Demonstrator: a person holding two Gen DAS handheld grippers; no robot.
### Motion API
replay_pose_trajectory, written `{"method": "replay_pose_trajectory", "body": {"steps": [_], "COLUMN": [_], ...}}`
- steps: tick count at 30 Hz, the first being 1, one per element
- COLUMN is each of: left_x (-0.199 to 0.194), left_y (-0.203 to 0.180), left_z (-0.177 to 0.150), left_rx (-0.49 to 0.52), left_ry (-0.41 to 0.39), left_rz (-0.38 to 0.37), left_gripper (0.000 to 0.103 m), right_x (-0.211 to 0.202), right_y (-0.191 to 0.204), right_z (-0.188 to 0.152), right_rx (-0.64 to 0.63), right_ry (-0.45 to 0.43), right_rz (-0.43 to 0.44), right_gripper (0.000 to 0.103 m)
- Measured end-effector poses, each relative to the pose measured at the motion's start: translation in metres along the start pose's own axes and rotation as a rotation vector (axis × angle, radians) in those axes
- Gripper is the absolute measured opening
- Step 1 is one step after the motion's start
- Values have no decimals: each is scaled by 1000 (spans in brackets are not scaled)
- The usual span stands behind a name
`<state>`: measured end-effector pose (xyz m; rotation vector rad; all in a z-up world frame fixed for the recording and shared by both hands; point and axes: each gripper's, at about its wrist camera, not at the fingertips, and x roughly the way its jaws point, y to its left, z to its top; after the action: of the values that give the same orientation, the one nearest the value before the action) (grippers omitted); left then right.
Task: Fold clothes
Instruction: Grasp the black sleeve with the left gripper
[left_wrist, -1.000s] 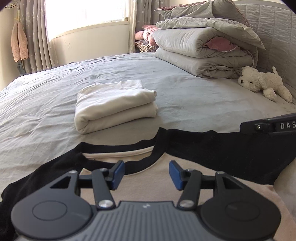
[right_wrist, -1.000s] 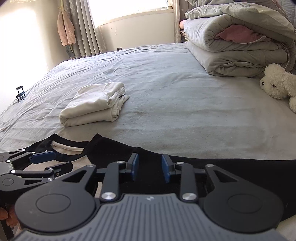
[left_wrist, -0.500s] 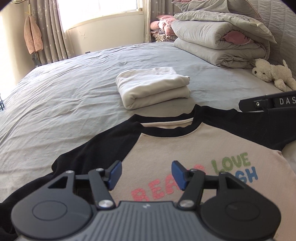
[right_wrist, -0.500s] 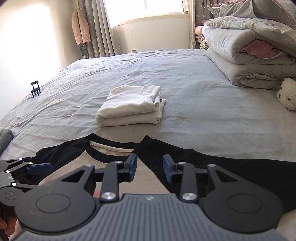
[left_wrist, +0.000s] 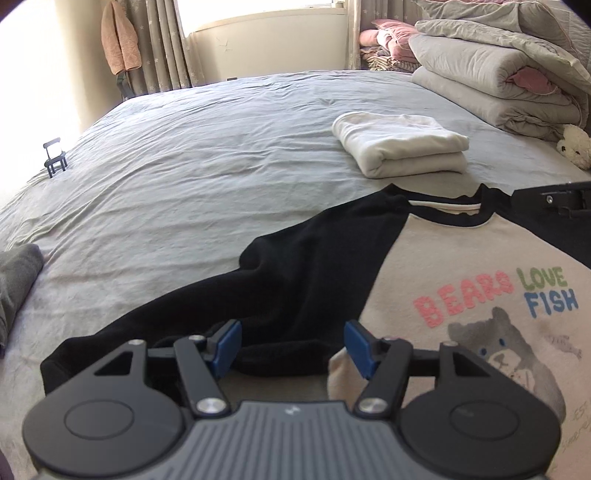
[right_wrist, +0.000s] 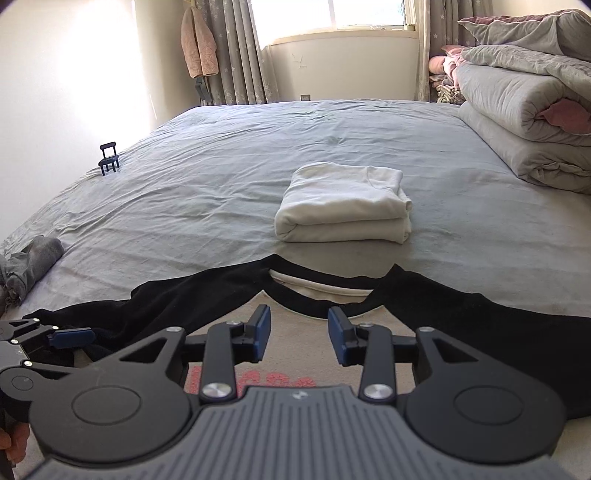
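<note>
Left wrist view: raglan sweatshirt (left_wrist: 461, 258), cream body with black sleeves, lies flat face-up on the grey bedsheet (left_wrist: 221, 147), "BEARS LOVE FISH" print and bear graphic now readable; a second ago only the collar and upper chest showed. Left gripper (left_wrist: 291, 347) hovers over the black sleeve (left_wrist: 295, 266) near the cuff, jaws fairly wide, wider than a second ago, nothing pinched between the blue pads. Right gripper (right_wrist: 298, 334) sits above the chest just below the neckline (right_wrist: 317, 291), jaws narrower but opening, also empty. Both views have slid sideways, so the folded white garment (right_wrist: 343, 206) now sits right of centre in the left view, centred in the right. Folded grey duvets (left_wrist: 498, 77) stacked at far right; plush toy (left_wrist: 574, 146) beside them.
</note>
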<state>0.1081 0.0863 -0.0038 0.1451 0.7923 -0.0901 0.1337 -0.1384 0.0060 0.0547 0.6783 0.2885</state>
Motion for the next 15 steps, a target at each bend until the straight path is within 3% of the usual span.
{"method": "replay_pose_trajectory", "body": {"steps": [15], "left_x": [-13], "left_y": [84], "left_z": [-29], "left_rx": [-88], "left_ry": [12], "left_rz": [196], "left_gripper": [70], "right_x": [12], "right_y": [71], "right_z": [-12], "right_rx": [-77], "right_ry": [41], "right_rz": [16], "right_gripper": [41]}}
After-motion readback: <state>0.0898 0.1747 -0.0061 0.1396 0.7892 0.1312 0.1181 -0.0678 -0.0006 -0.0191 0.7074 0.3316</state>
